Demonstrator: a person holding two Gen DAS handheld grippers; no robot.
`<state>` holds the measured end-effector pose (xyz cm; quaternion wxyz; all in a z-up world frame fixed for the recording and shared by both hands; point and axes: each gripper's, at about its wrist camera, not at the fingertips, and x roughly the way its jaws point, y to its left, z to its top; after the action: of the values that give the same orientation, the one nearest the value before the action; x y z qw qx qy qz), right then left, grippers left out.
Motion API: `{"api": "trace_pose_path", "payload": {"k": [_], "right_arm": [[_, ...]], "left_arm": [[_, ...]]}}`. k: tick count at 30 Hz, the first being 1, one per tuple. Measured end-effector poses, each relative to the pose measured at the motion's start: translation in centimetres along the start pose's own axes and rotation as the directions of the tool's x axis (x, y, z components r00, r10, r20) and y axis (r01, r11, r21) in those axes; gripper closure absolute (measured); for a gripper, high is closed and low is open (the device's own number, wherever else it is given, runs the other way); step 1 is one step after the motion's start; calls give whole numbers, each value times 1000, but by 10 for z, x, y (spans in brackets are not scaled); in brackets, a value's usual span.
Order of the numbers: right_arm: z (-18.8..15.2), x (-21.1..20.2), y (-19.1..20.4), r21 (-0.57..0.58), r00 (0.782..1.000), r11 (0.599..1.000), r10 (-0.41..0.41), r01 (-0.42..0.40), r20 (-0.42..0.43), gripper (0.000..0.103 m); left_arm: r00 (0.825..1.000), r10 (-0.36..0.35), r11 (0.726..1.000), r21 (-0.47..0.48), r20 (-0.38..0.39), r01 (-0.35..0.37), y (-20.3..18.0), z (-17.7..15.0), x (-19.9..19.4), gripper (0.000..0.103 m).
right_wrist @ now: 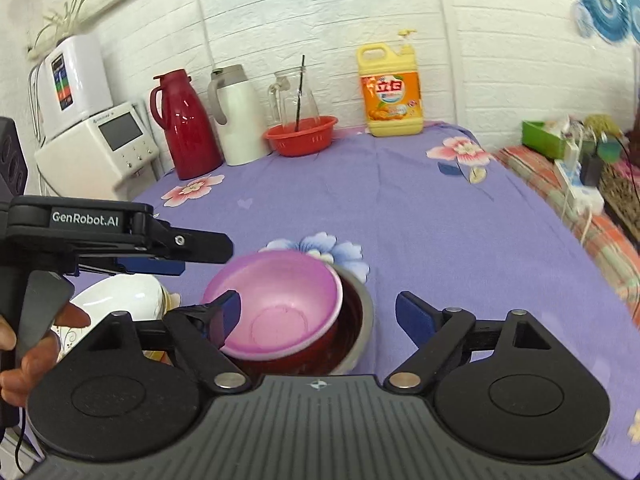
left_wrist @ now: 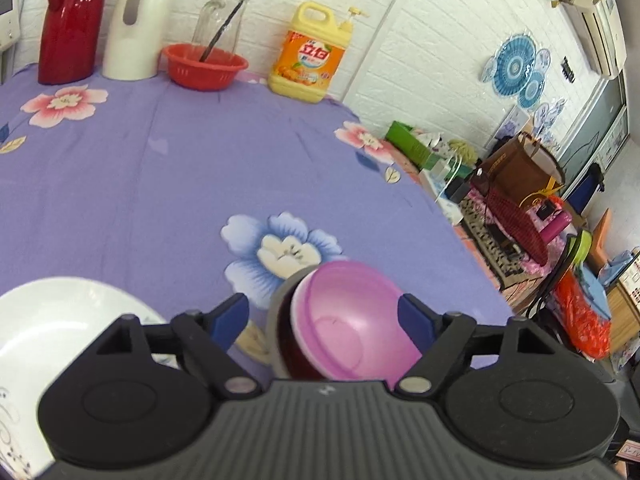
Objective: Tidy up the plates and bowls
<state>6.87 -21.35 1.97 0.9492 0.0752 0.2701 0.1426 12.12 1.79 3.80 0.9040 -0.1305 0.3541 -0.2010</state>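
A pink plastic bowl (left_wrist: 352, 316) sits tilted inside a dark red bowl (left_wrist: 292, 352), which sits in a metal bowl (left_wrist: 276, 304) on the purple flowered cloth. My left gripper (left_wrist: 322, 320) is open, its blue pads on either side of the stack. A white plate (left_wrist: 48, 320) lies at the left. In the right wrist view the pink bowl (right_wrist: 280, 308), red bowl (right_wrist: 320, 352) and metal bowl (right_wrist: 364, 320) lie between the pads of my open right gripper (right_wrist: 320, 316). The left gripper (right_wrist: 160, 264) hovers over the white plate (right_wrist: 120, 292).
At the back wall stand a red thermos (right_wrist: 184, 124), a white thermos (right_wrist: 236, 116), a glass jug (right_wrist: 292, 96) behind a red basket (right_wrist: 300, 136), and a yellow detergent bottle (right_wrist: 392, 92). The table's edge (left_wrist: 460, 232) drops off at the right beside a cluttered bench.
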Motion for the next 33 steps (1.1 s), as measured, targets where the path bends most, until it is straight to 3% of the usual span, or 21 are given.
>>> {"api": "trace_pose_path", "payload": {"k": [3,6,13,19,33], "right_arm": [[-12,1,-3,26,1000,1000,-8,9,-23,0],[-12,5,-5,34,999,999,-14,15,-38,0],[-1,23,-6,49,999,999,-3,5,-53,0],[10,43,-7,53,998,998,-23,27,-63,0],[2,74,-7,54,986,997,-51,60,-162,0]], "left_arm": [[1000,12,1000,13,-18,-11,7,-8,2,21],[999,4,1000,21,-36,-3,11,-8,7,12],[998,-13,999,46,-54,15,12,11,23,11],[990,-24,996,82,-137,36,11,22,54,11],[972,36,983,183,-233,7,8,18,88,11]]}}
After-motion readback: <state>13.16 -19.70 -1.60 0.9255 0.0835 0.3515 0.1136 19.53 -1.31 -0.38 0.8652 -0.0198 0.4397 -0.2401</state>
